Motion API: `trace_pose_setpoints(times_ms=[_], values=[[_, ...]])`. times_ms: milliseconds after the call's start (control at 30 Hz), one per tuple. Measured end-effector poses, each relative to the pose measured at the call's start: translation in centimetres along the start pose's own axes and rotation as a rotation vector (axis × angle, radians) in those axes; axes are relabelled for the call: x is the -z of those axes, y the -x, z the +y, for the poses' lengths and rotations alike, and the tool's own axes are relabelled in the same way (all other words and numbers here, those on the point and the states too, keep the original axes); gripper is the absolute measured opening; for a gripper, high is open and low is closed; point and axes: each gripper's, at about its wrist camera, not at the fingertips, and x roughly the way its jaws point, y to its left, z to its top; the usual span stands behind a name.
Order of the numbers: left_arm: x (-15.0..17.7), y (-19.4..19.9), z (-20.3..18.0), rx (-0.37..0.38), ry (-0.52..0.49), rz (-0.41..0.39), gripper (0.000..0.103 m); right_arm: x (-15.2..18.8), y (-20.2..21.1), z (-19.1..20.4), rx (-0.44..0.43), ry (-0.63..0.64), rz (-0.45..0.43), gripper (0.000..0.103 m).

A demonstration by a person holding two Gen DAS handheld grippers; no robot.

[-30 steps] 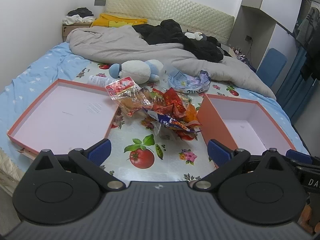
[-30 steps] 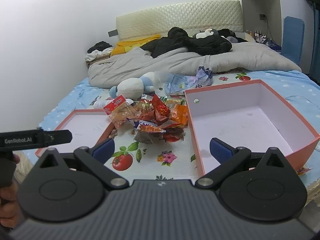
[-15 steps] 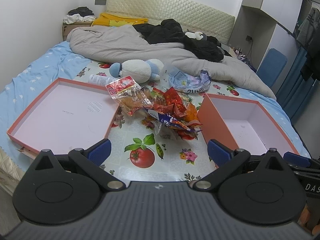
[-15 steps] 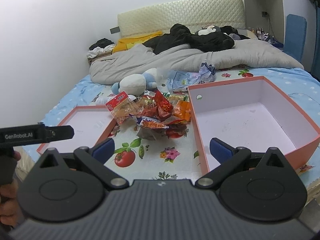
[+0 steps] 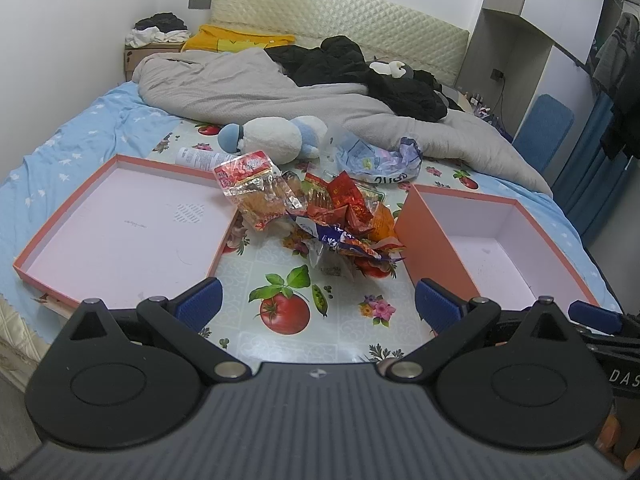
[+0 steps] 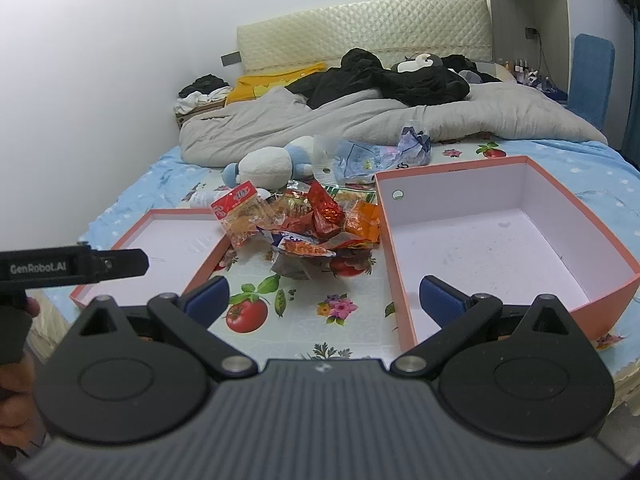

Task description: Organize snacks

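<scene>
Left claw (image 5: pixel 316 304) spread apart, right claw (image 6: pixel 325 298) spread apart, snack pile (image 5: pixel 320 216) between two orange boxes (image 5: pixel 436 236)

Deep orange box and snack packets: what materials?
Deep orange box: looks like rigid matte cardboard, thin straight walls, pale dull lining. Snack packets: glossy plastic or foil film, going by crinkles and glints; the clear one is probably plastic.
</scene>
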Motion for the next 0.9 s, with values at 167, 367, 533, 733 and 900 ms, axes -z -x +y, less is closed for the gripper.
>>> trace_pose_setpoints(times_ms=[167, 367, 533, 733, 900], values=[[0.11, -0.18, -0.01, 0.001, -0.003, 0.002, 0.103, 0.03, -0.05, 0.06, 0.001, 0.001, 0.002, 0.103], [0.13, -0.24, -0.01, 0.001, -0.005, 0.003, 0.103, 0.07, -0.09, 0.04, 0.002, -0.008, 0.001, 0.103], [0.19, -0.32, -0.08, 0.002, -0.006, 0.004, 0.103, 0.10, -0.25, -0.13, -0.003, -0.018, 0.012, 0.103], [0.34, -0.50, -0.13, 0.002, -0.008, 0.008, 0.103, 0.11, -0.27, -0.16, -0.007, -0.013, 0.011, 0.103], [0.54, -0.89, -0.11, 0.001, -0.014, 0.013, 0.103, 0.31, -0.18, 0.07, -0.013, 0.001, 0.002, 0.103]])
